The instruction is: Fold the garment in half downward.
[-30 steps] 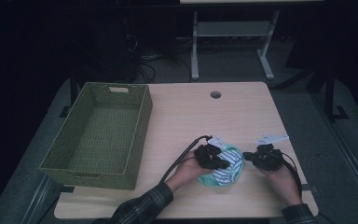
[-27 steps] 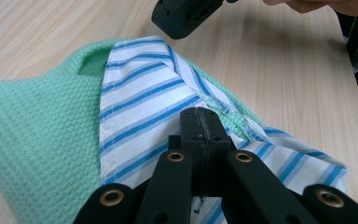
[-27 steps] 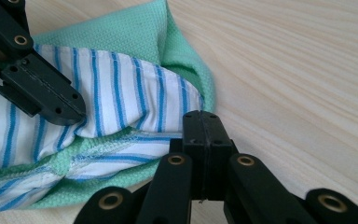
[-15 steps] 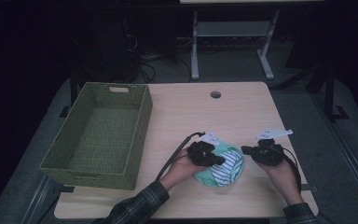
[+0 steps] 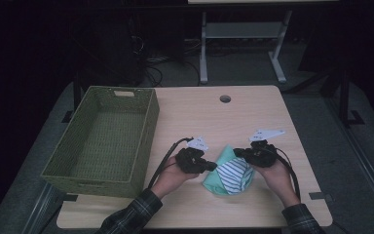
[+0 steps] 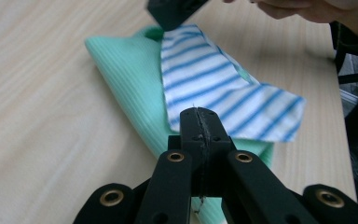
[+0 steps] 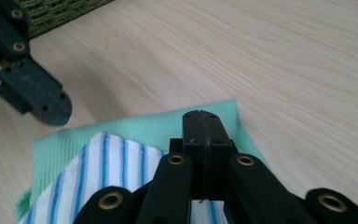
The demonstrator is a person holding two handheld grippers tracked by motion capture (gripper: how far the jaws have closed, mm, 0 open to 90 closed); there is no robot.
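A folded cloth (image 5: pixel 231 175), green with a blue-and-white striped side turned up, lies on the wooden table (image 5: pixel 253 112) near its front edge. My left gripper (image 5: pixel 212 166) is shut, with its tip at the cloth's left edge. In the left gripper view the closed jaws (image 6: pixel 199 112) point over the striped flap (image 6: pixel 205 70). My right gripper (image 5: pixel 238 152) is shut too, at the cloth's far edge. In its own view the tip (image 7: pixel 200 114) sits over the green layer (image 7: pixel 135 128). I see no cloth between either pair of jaws.
A green woven basket (image 5: pixel 148 131) with nothing in it stands on the table's left side, close to my left hand. A round cable hole (image 5: pixel 225 99) is in the far part of the tabletop. Beyond the table are a dark floor and a metal stand.
Both hands have shifted. The left gripper drew left from over the cloth's middle to its left edge. The right gripper moved left and farther away to the cloth's far edge. The cloth stays put.
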